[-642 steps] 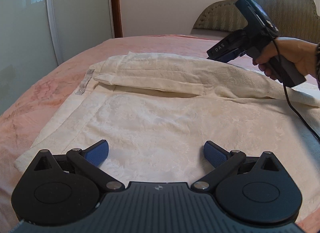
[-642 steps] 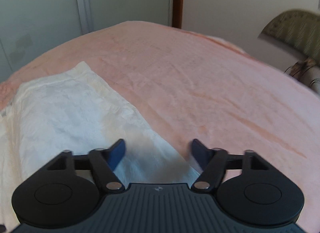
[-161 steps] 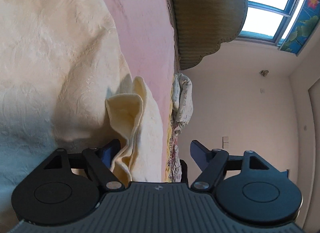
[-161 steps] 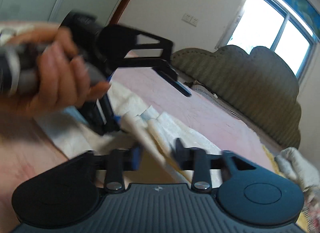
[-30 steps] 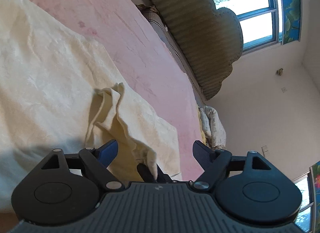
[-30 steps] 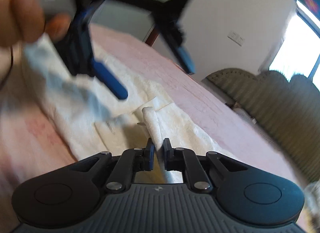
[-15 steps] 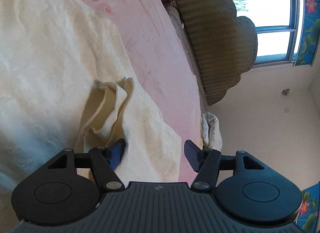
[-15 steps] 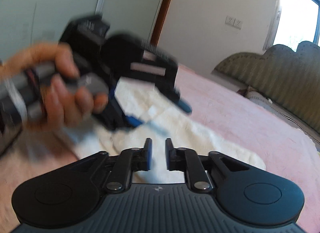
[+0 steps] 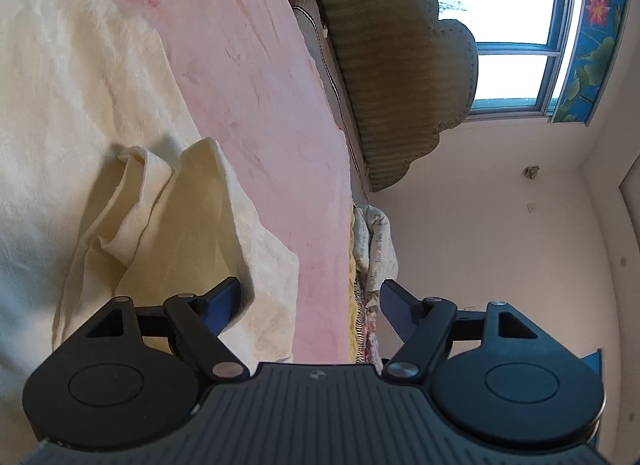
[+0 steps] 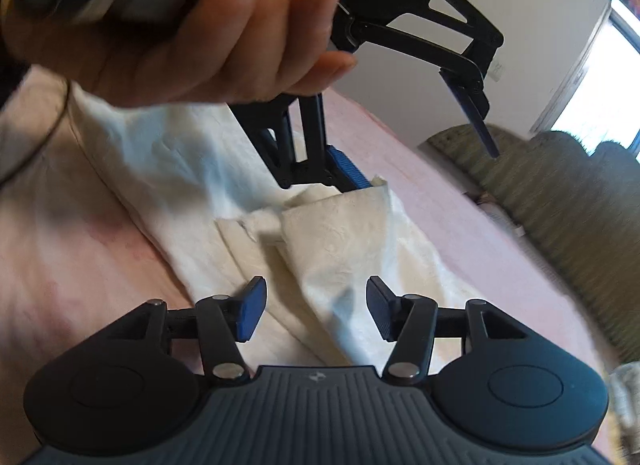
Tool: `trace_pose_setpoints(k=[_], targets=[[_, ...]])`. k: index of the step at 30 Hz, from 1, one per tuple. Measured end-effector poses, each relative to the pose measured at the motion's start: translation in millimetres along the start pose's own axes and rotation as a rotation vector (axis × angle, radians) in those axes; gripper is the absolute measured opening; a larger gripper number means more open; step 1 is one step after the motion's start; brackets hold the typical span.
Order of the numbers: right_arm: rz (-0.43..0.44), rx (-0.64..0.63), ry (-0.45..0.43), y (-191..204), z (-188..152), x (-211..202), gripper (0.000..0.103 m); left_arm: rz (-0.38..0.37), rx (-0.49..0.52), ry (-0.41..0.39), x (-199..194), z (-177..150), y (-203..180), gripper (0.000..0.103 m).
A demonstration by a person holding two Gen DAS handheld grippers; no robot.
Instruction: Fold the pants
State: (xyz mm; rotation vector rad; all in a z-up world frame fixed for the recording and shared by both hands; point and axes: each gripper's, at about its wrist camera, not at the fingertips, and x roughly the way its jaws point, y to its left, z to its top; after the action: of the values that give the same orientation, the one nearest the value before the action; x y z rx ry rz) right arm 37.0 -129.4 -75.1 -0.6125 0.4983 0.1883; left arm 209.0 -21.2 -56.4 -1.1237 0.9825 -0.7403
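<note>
We see the cream, crinkle-textured cotton pants point(image 10: 340, 233) spread over the pink bedspread point(image 10: 460, 205), with a loose, partly turned-over flap of the cloth standing up near the bed's edge. In the right wrist view, our right gripper point(image 10: 314, 311), black with blue pads, has its jaws opening; the raised fold of cloth lies between the fingers but neither pad presses on it. Above it, our left hand point(image 10: 192, 25) grasps the handle of the left gripper point(image 10: 428, 169), whose jaws are also opening and stand wide apart: the lower blue finger sits just at the top edge of the lifted flap, while the upper one is in the air over the bedspread. In the left wrist view, the same gripper point(image 9: 310, 301) is rolled so that the bed runs up the left side; its left pad lies close against the cloth, and we cannot tell whether it touches. An olive ribbed headboard point(image 9: 400, 65) stands beyond.
</note>
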Motion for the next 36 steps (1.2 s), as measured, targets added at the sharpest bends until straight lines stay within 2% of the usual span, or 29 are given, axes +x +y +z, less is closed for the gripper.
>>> trace_pose_setpoints(k=[3, 6, 9, 12, 15, 17, 21, 23, 26, 28, 30, 34, 36], targets=[[-0.071, -0.013, 0.002, 3, -1, 1, 0.054, -0.014, -0.012, 0.005, -5, -3, 2, 0.079], [-0.073, -0.021, 0.013, 3, 2, 12, 0.054, -0.007, -0.023, 0.011, -11, -6, 6, 0.081], [-0.105, -0.098, -0.001, 17, 3, 22, 0.052, -0.007, -0.043, 0.016, -20, -6, 11, 0.082], [-0.091, -0.139, -0.010, 27, 4, 24, 0.023, 0.012, -0.029, -0.024, -36, -6, 11, 0.082], [-0.101, -0.139, -0.024, 27, 1, 20, 0.010, 0.044, 0.009, -0.084, -53, -2, 8, 0.086], [-0.060, -0.047, -0.042, 11, 4, 18, 0.010, 0.046, 0.014, -0.077, -56, 1, 7, 0.086], [0.006, 0.178, -0.083, -32, 9, 2, 0.010, 0.034, 0.029, -0.001, -42, 0, 6, 0.090], [0.030, 0.264, -0.111, -52, 8, -6, 0.010, 0.062, 0.056, 0.034, -26, -3, 5, 0.090], [0.041, 0.298, -0.145, -62, 8, -23, 0.010, 0.110, 0.054, 0.031, -2, -1, 8, 0.089], [0.043, 0.277, -0.150, -58, 8, -33, 0.010, 0.133, 0.065, 0.020, 9, 2, 11, 0.086], [0.066, 0.265, -0.150, -53, 8, -33, 0.010, 0.172, 0.081, 0.025, 16, 3, 12, 0.067], [0.072, 0.246, -0.105, -40, 4, -30, 0.010, 0.201, 0.112, 0.043, 14, 0, 13, 0.051], [0.068, 0.251, -0.087, -42, 3, -26, 0.010, 0.214, 0.150, 0.050, 13, 0, 10, 0.036]])
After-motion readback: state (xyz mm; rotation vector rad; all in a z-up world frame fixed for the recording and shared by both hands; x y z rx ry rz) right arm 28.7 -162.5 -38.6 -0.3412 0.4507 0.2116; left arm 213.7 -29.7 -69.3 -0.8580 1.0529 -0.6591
